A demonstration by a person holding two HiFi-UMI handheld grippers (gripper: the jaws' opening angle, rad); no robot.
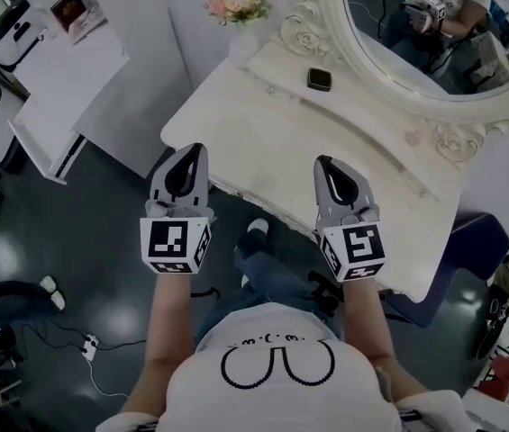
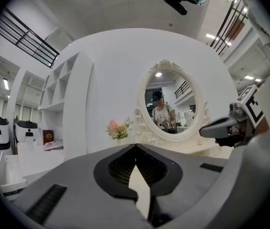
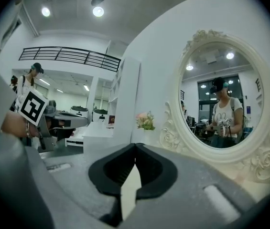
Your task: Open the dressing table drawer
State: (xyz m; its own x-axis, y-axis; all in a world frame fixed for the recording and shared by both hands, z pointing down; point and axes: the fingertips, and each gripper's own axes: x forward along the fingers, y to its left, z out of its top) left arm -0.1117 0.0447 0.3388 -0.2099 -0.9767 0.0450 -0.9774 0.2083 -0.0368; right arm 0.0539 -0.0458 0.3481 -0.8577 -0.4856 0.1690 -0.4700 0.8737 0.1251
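The white dressing table stands in front of me, with an oval mirror in an ornate frame at its back. Its drawer front is hidden below the front edge in the head view. My left gripper hangs over the table's front left edge, and my right gripper over the front edge further right. Both are shut with nothing between the jaws. The left gripper view has its jaws met at the tip and the right gripper beside them. The right gripper view has closed jaws facing the mirror.
A vase of pink flowers and a small black object sit on the tabletop. A white shelf unit stands to the left. A dark blue stool is at the right. Cables lie on the dark floor.
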